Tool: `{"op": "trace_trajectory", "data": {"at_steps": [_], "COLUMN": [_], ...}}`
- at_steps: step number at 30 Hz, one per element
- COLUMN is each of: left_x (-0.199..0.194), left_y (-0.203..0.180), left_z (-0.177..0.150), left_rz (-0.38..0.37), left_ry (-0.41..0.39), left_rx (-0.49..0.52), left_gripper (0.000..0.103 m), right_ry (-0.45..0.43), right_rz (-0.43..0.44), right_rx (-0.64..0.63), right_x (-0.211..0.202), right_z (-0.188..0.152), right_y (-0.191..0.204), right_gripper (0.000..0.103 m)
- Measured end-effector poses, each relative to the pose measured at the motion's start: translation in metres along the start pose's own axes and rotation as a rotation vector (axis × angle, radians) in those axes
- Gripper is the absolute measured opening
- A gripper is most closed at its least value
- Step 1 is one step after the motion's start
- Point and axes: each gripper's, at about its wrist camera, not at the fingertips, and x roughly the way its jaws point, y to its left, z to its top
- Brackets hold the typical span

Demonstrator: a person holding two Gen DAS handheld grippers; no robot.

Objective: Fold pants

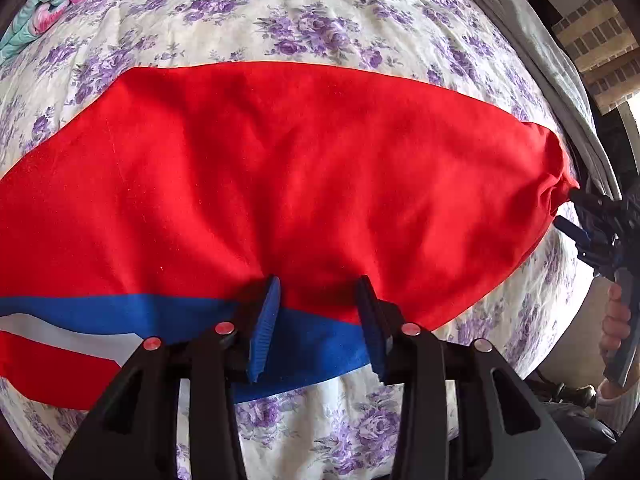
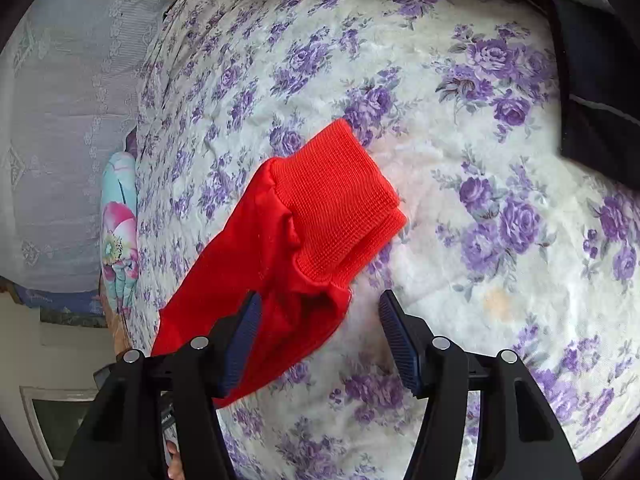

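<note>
Lying crosswise, red pants (image 1: 280, 168)

Red pants (image 1: 280, 168) on floral bedspread (image 1: 320, 24)

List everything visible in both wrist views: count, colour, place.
pants: 1, red with blue and white stripes, spread across the bed
ribbed cuff: 1, red, at the pants' leg end, lying on the bedsheet
bedsheet: 1, white with purple flowers, under the pants
floral fabric: 1, teal and pink, far corner of the bed
grey cloth: 1, grey, along the bed's edge
dark cloth: 1, black, right edge of right wrist view
left hand-held gripper: open, over the blue stripe edge
right hand-held gripper: open, around the leg near the cuff
</note>
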Motion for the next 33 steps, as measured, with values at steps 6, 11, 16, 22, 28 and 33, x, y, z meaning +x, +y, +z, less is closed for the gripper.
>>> {"op": "trace_trajectory", "data": {"at_steps": [6,11,16,22,28,33], "left_x": [0.001,-0.003,-0.006,-0.019,0.019,0.05], "left_y": [0.002,0.011,0.002,-0.052,-0.114,-0.13], "left_z": [-0.003,-0.009,-0.007,0.038,0.073,0.064], "left_rz": [-0.021,-0.047,-0.066,-0.234,-0.297,-0.231], "left_ry": [-0.013,-0.011,0.028,-0.007,0.034,0.034], "left_rx": [-0.008,-0.022,-0.004,0.07,0.127,0.129], "left_gripper": [0.041,0.042,0.043,0.042,0.017,0.015], "right_ry": [-0.01,-0.01,0.001,-0.002,0.003,-0.016], "right_rz": [0.035,0.072,0.001,-0.039,-0.029,-0.042], "right_rx": [0.088,0.079,0.017,-0.032,-0.031,-0.066], "right_x": [0.02,0.01,0.011,0.015,0.014,0.013], "right_z": [0.014,0.009,0.003,0.004,0.005,0.002], "right_y": [-0.009,-0.014,-0.015,-0.008,-0.011,-0.011], "right_gripper": [0.057,0.019,0.021,0.022,0.022,0.022]}}
